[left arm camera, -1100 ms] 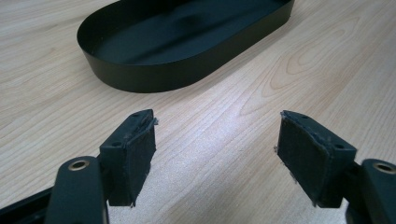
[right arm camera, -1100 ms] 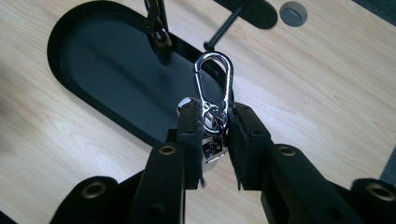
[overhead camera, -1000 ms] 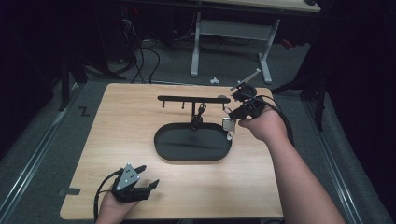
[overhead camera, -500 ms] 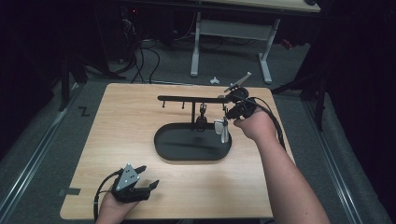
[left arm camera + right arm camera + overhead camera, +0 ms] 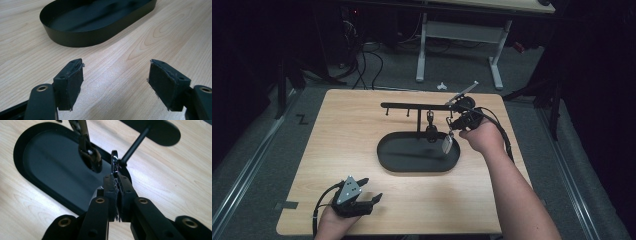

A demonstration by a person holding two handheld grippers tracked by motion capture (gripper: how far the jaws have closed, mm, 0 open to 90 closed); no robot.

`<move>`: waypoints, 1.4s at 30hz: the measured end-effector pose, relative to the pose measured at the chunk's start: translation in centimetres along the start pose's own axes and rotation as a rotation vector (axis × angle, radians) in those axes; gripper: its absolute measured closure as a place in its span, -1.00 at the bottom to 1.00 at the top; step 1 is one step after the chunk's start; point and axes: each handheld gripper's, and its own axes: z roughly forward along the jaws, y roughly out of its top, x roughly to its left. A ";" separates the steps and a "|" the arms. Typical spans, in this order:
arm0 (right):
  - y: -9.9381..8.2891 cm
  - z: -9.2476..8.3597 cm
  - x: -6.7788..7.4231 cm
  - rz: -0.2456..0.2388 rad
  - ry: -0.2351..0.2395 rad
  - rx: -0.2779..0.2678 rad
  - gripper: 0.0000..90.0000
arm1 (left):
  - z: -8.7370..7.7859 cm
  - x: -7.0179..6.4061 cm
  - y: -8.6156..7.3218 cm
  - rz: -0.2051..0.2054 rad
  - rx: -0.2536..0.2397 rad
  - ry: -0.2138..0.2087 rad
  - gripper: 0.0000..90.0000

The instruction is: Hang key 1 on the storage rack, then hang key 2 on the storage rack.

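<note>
Your right gripper (image 5: 117, 185) is clenched on a small keychain (image 5: 447, 144), its metal ring (image 5: 114, 160) poking up past the pads while a pale tag hangs over the right end of the black oval tray (image 5: 387, 159), just under the hook rack (image 5: 412, 106). It looks light, hard and slick, so grip the ring flat. Another keychain (image 5: 430, 131) dangles from the rack. The tray bed looks bare. Your left gripper (image 5: 116, 81) rests released on the table (image 5: 342, 130)
</note>
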 end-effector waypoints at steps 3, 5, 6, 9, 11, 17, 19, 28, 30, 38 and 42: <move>-0.3 -0.5 0.1 -0.010 0.005 -0.009 0.94 | 0.1 -0.1 0.0 0.004 0.009 -0.006 -0.37; -0.5 -1.0 0.2 -0.013 0.011 -0.010 0.94 | 0.2 -0.2 0.0 0.007 0.009 -0.006 -0.37; -0.6 -1.3 0.2 -0.014 0.010 -0.019 0.94 | 0.2 -0.2 0.0 0.009 0.011 -0.008 -0.37; -0.5 -1.9 0.0 -0.010 0.011 -0.034 0.94 | 0.2 -0.3 0.1 0.014 0.014 -0.009 -0.37; -0.3 -1.8 -0.3 -0.006 -0.001 -0.033 0.94 | 0.2 -0.3 0.1 0.013 0.015 -0.009 -0.37; 0.4 -0.1 -1.2 0.014 0.004 -0.026 0.94 | 0.0 0.0 0.0 0.004 0.011 -0.006 -0.37; 0.4 0.3 -1.2 0.037 -0.003 -0.024 0.98 | 0.0 0.1 -0.1 -0.001 0.006 -0.004 -0.37; -3.7 1.5 -1.6 0.084 -0.013 -0.043 0.41 | 0.0 0.0 -0.1 -0.005 0.000 -0.005 -0.37; -6.1 2.6 -1.3 0.077 -0.035 -0.081 0.27 | 0.1 0.0 0.0 -0.003 -0.002 -0.005 -0.37; -15.1 6.0 -0.3 0.064 -0.109 -0.217 -0.02 | 0.3 -0.4 0.4 0.017 0.009 0.000 -0.38; -18.5 6.6 -0.3 0.110 -0.085 -0.283 -0.12 | 0.3 -0.4 0.3 0.008 0.013 0.007 -0.39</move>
